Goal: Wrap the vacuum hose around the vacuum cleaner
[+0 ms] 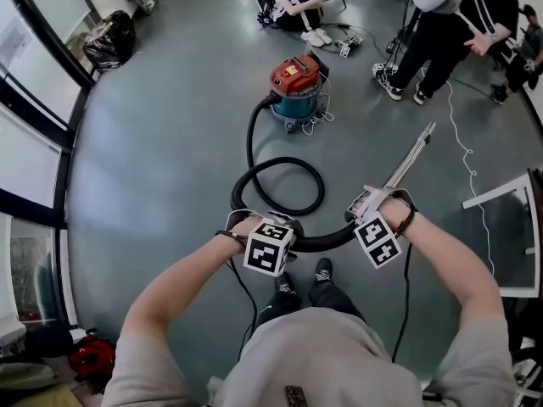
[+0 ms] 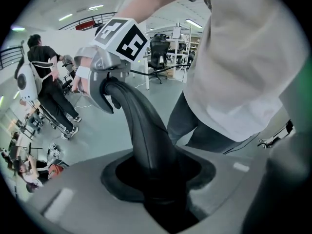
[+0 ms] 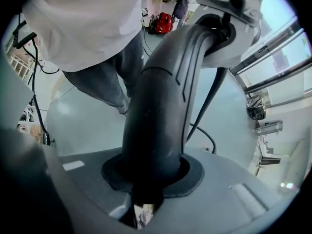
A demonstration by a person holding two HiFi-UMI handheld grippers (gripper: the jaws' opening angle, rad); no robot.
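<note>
The red and teal vacuum cleaner [image 1: 296, 86] stands on the grey floor ahead of me. Its black hose [image 1: 284, 161] leaves the cleaner's left side, lies in one loop on the floor and rises to my hands. My left gripper [image 1: 270, 242] is shut on the hose [image 2: 146, 135], which fills the gap between its jaws [image 2: 156, 179]. My right gripper [image 1: 376, 234] is shut on the curved black handle end [image 3: 161, 106], which fills its jaws [image 3: 146, 179]. The metal wand [image 1: 412, 154] runs on from there, up and to the right. Each gripper view shows the other gripper [image 2: 114, 57] [image 3: 222, 18] further along the hose.
One person sits on the floor [image 1: 297, 2] beyond the vacuum and another stands at the back right [image 1: 441, 36]. A white table frame [image 1: 507, 195] is at the right, a thin cable [image 1: 462, 134] lies near it. A black bag [image 1: 110, 41] sits by the windows at the left.
</note>
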